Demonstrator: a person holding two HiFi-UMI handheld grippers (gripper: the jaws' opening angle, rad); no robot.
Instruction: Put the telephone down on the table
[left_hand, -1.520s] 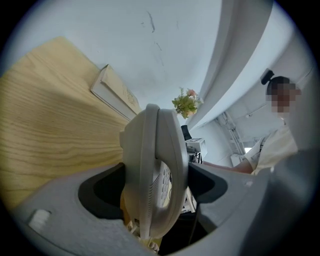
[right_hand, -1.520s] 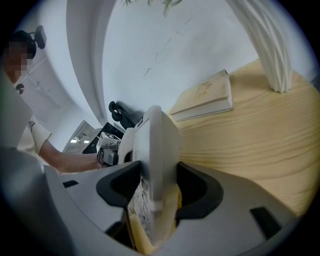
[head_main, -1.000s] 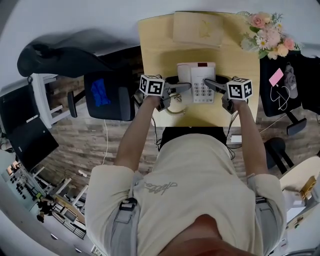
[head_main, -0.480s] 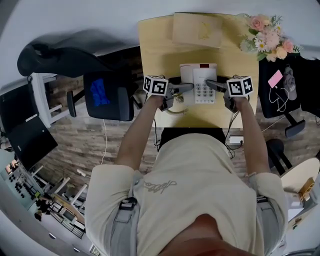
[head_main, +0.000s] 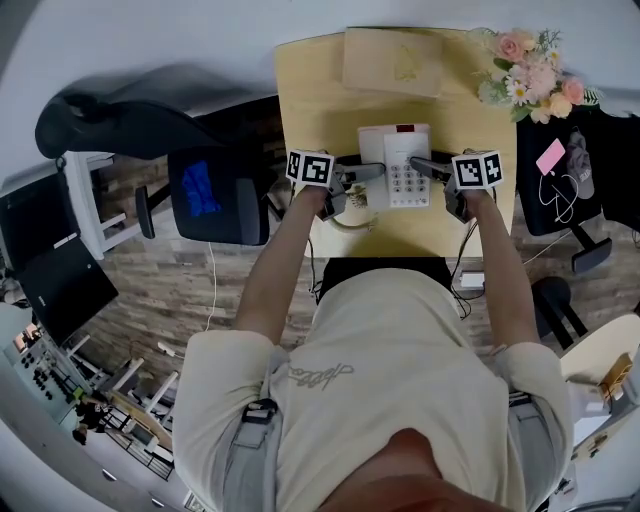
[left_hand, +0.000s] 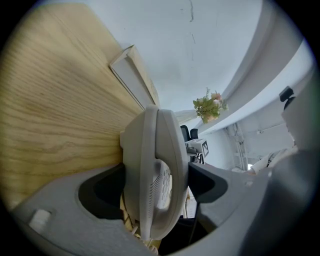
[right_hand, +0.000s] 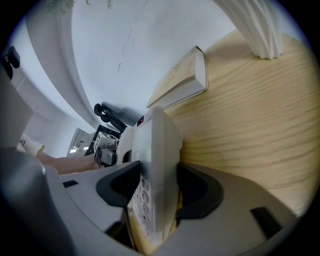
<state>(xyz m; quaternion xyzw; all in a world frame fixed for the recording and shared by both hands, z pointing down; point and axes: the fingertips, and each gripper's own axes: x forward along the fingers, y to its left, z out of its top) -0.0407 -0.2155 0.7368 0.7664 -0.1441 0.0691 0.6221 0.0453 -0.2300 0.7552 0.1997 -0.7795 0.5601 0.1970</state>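
The left tool (head_main: 370, 172) is clamped on the left edge of the telephone (head_main: 397, 165). In the left gripper view the two jaws of this tool (left_hand: 156, 181) press on either side of the rounded white handset part (left_hand: 152, 150), which stands edge-on between them. The right tool (head_main: 421, 165) is clamped on the opposite, right edge. In the right gripper view its jaws (right_hand: 157, 190) close on the keypad side of the white body (right_hand: 156, 142), with rows of buttons showing just beside one jaw.

The telephone therefore sits between the two tools, held from both sides, over the middle of the light wooden counter (head_main: 320, 100). Its red display strip points toward the far edge. Whether its underside touches the wood cannot be made out from any view.

A coiled cord (head_main: 352, 205) lies on the counter just below the left tool. A flat, pale wooden box (head_main: 392, 58) rests at the far edge, well apart from the telephone. A bunch of pink and white flowers (head_main: 530, 70) stands at the far right corner. A black office chair (head_main: 215, 190) stands on the floor to the left of the counter.
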